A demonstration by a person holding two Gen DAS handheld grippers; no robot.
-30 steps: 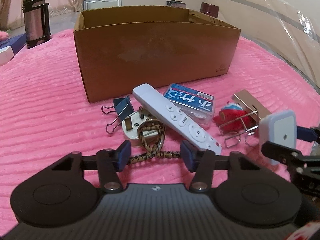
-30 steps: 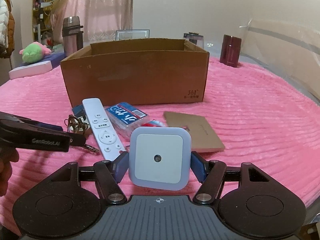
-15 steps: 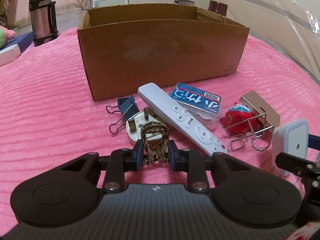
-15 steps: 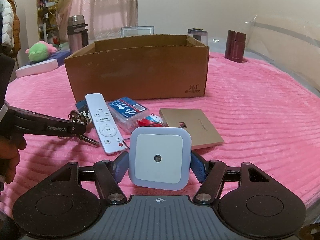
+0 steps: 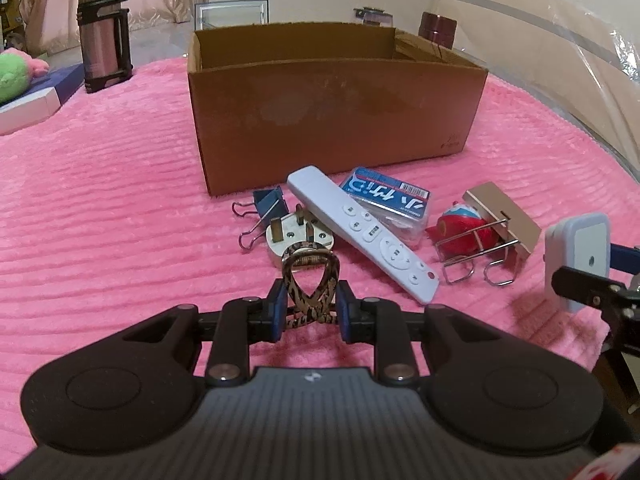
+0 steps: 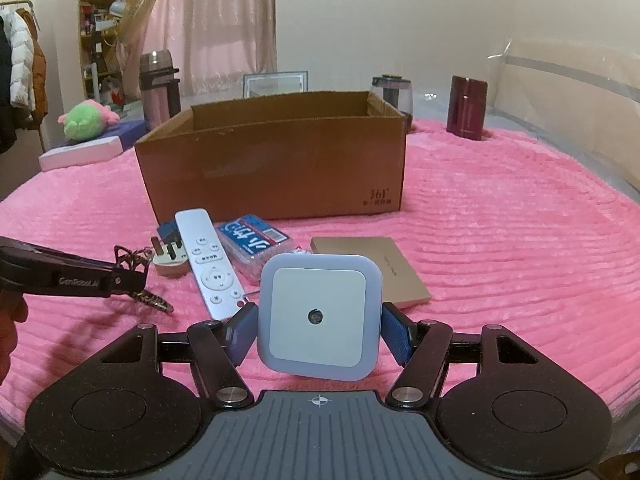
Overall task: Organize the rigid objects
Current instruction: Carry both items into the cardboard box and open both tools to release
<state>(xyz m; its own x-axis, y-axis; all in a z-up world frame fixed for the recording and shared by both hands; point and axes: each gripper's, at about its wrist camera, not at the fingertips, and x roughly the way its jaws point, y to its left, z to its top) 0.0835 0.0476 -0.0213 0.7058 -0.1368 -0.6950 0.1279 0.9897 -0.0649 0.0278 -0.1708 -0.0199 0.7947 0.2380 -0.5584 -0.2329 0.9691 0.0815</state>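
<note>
My left gripper [image 5: 310,310] is shut on a leopard-print hair clip [image 5: 310,280] and holds it above the pink blanket. My right gripper [image 6: 318,330] is shut on a square white night light [image 6: 318,314], also seen at the right in the left wrist view [image 5: 578,258]. An open cardboard box [image 5: 332,120] stands behind a pile: a white remote [image 5: 360,232], a white plug [image 5: 288,238], a blue binder clip [image 5: 266,206], a blue-labelled clear case [image 5: 388,200], a red toy [image 5: 464,228], a wire clip [image 5: 476,260] and a flat gold box [image 6: 370,268].
A steel flask [image 5: 104,56], a green plush toy [image 6: 86,120] on a white box, a picture frame [image 6: 276,82], a dark red canister [image 6: 468,108] and a glass jar [image 6: 390,94] stand beyond the cardboard box. A clear plastic sheet [image 5: 560,60] rises at the right.
My left gripper closed on the leopard hair clip and lifted it off the blanket. My right gripper rose with the night light still in it.
</note>
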